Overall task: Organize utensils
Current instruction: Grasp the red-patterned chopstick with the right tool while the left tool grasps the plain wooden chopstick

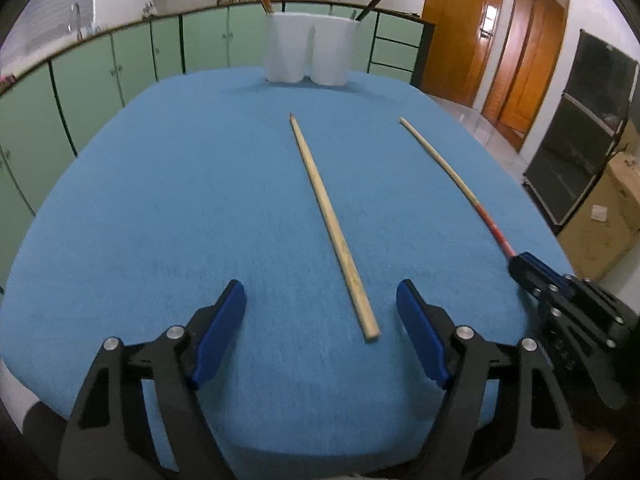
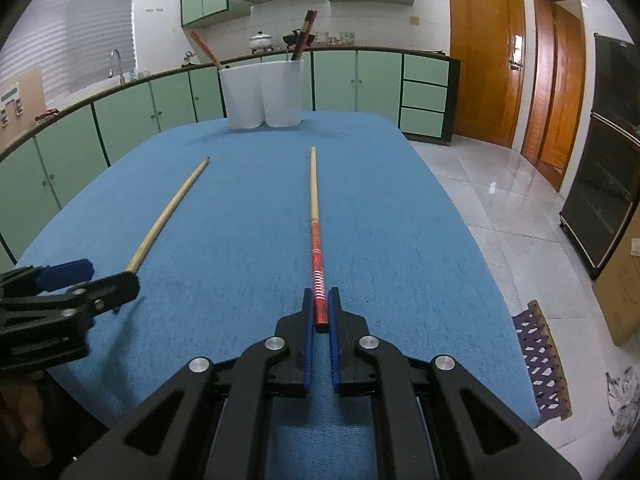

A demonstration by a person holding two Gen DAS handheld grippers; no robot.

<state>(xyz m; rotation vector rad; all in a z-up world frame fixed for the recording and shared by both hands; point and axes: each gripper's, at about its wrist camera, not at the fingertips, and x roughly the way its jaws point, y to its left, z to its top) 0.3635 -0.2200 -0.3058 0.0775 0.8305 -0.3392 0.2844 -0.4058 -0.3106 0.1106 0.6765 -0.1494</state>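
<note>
From my left wrist camera, the plain wooden chopstick [image 1: 332, 224] lies lengthwise on the blue tablecloth [image 1: 160, 200], its thin tip pointing toward the white holder [image 1: 307, 48] at the far edge. My left gripper [image 1: 320, 320] is released, its jaws wide on either side of the thick end.

From the right wrist camera, the red-handled chopstick [image 2: 315, 216] points straight away from me. My right gripper [image 2: 321, 312] is clenched on its red end. Green cabinets [image 2: 160, 108] stand behind.

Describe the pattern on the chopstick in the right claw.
Red with white bands at the handle end, plain wood beyond; right wrist view.
</note>
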